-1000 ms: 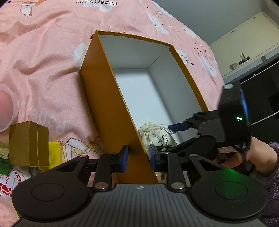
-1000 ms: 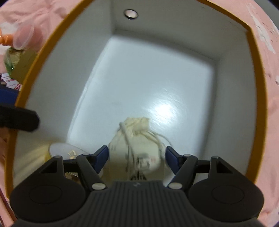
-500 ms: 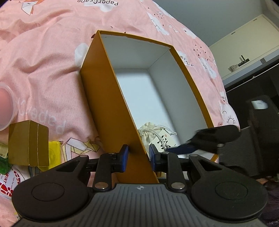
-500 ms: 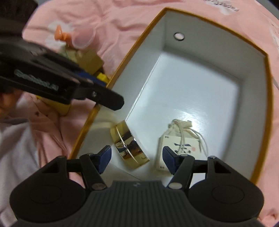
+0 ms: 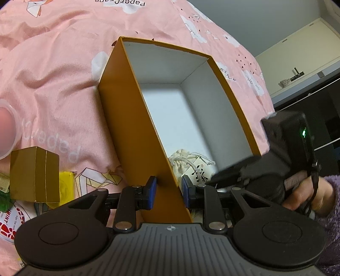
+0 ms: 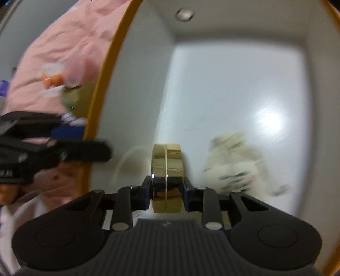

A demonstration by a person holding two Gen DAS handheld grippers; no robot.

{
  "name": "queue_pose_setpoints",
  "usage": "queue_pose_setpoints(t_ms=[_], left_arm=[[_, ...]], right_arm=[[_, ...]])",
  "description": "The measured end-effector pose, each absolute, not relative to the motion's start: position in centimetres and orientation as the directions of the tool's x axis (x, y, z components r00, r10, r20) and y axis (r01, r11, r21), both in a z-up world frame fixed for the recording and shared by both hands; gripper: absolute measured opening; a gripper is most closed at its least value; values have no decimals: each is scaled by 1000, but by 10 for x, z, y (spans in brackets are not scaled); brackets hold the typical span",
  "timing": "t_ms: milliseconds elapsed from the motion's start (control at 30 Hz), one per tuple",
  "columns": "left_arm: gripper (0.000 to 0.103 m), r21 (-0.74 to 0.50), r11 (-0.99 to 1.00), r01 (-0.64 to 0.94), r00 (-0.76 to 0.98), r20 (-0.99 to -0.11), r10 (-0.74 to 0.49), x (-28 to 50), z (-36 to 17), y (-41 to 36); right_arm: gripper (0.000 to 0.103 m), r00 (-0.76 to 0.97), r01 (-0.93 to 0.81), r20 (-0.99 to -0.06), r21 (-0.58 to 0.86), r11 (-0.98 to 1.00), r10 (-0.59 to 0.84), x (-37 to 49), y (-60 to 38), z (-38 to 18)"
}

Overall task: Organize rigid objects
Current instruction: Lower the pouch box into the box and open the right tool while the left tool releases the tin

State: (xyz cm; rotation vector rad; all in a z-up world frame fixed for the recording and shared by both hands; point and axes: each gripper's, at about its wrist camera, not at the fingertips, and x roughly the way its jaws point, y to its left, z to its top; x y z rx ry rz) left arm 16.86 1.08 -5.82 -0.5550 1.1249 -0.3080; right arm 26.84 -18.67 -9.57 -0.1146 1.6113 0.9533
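Step in hand: re-seating a gold round tin (image 6: 166,169) inside the orange box (image 5: 136,135). Right gripper (image 6: 166,192) pinches the tin on edge, near the box's left wall, beside the drawstring pouch (image 5: 187,163). Left gripper (image 5: 167,192) clamps that wall. Next, probably: lay it flat, then release.

Bedding: pink printed bedspread (image 5: 53,70), wrinkled.
Wall: grey (image 5: 255,19).
Furniture: cream cabinet (image 5: 301,48), dark shelf unit (image 5: 325,102) beneath.

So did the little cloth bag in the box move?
No. In the left wrist view the cloth bag lies in the same spot against the orange box wall as before, near the left gripper.
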Motion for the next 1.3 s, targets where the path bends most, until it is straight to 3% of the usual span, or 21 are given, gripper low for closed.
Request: queue_pose_setpoints(t_ms=[133, 200, 333, 400, 467, 667, 733, 767, 900, 1133, 1300], left_arm=[[28, -559, 829, -39, 411, -765, -496, 169, -58, 10], [28, -560, 828, -38, 414, -763, -497, 168, -57, 10], [28, -555, 831, -40, 411, -767, -493, 168, -58, 9], [28, -551, 833, -40, 414, -768, -489, 168, -57, 8], [28, -551, 834, -41, 416, -768, -487, 168, -56, 8], [28, -553, 832, -49, 416, -769, -486, 168, -57, 9], [28, -554, 831, -51, 417, -768, -487, 168, -58, 10], [28, -555, 830, -51, 416, -768, -488, 168, -58, 10], [28, -555, 831, -44, 419, -765, -489, 169, -57, 10], [27, -499, 866, 5, 445, -775, -449, 175, -49, 4], [25, -462, 887, 22, 463, -781, -419, 178, -45, 2]], right_arm=[[29, -317, -546, -857, 515, 661, 406, 251, -186, -103], [41, -302, -551, -875, 484, 679, 379, 250, -189, -100], [50, -218, -623, -921, 385, 681, 322, 250, -196, -82], [64, -152, -656, -936, 337, 675, 318, 253, -198, -68], [68, -75, -673, -942, 290, 681, 327, 265, -202, -60], [68, 53, -649, -968, 152, 745, 244, 290, -194, -81], [62, 33, -641, -971, 162, 751, 237, 296, -197, -91], [55, 18, -630, -974, 164, 759, 226, 298, -195, -98], [52, -21, -571, -978, 181, 801, 206, 297, -204, -105], [52, -59, -370, -978, 209, 905, 202, 286, -229, -105], [55, -61, -323, -977, 215, 922, 207, 286, -233, -109]])
